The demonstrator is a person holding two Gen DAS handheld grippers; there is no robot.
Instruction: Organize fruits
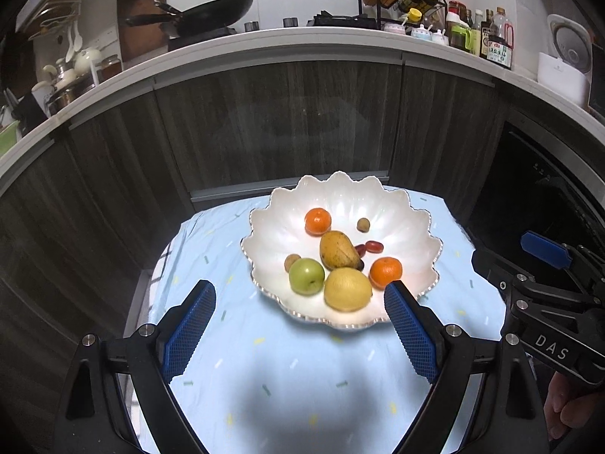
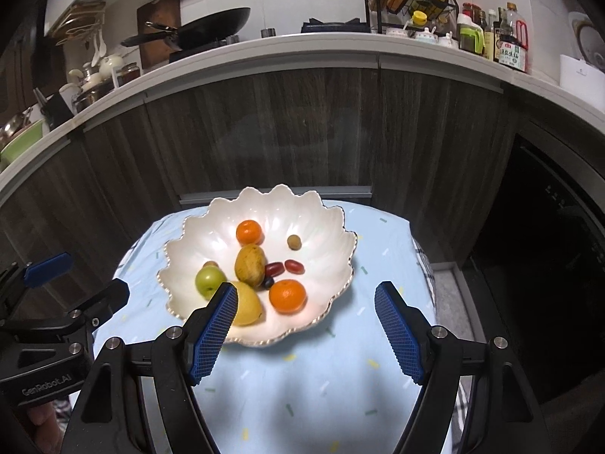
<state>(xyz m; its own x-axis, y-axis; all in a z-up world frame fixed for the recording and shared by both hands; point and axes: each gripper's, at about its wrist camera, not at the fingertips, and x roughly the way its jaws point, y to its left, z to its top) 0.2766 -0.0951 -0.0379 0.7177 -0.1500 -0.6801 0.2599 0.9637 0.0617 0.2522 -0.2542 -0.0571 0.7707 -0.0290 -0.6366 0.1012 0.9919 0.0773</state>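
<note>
Fruits (image 1: 332,261) beside "DAS" tongs (image 1: 544,261)

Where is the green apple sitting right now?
In both wrist views the green apple lies in the white scalloped bowl, on its near left side, beside the lemon and in front of a small brown fruit.

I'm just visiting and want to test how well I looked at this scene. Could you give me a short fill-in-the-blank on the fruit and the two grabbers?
1. All the fruit lies in a white scalloped ____.
2. The number of oranges in it is ____.
3. The single green fruit beside the lemon is an ____.
4. Both the left gripper and the right gripper are open and hold ____.

Missing words: bowl; two; apple; nothing
</note>
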